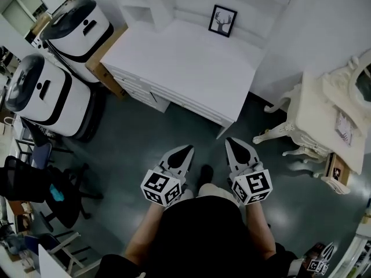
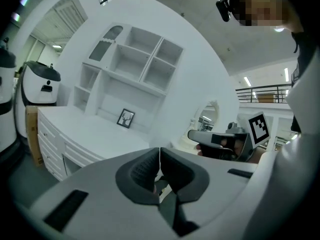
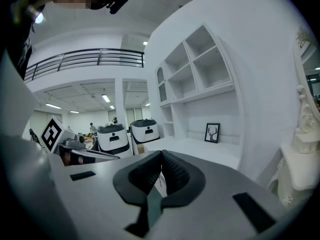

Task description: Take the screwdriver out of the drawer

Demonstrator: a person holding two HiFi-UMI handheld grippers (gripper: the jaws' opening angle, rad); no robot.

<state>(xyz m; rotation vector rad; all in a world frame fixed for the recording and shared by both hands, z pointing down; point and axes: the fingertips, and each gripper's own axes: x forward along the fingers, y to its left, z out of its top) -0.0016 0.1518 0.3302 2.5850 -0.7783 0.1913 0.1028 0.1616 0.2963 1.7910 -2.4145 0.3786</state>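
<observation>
Currently the white desk stands ahead of both grippers, across open dark floor, with its front edge running from upper left to lower right in the head view. Its drawers sit in the front face toward the left end and appear shut. The screwdriver is not visible in any view and is presumably inside one. Left gripper and right gripper point at the desk side by side, jaws pressed together, nothing held. Judgement: the left gripper is nearer the drawers.
</observation>
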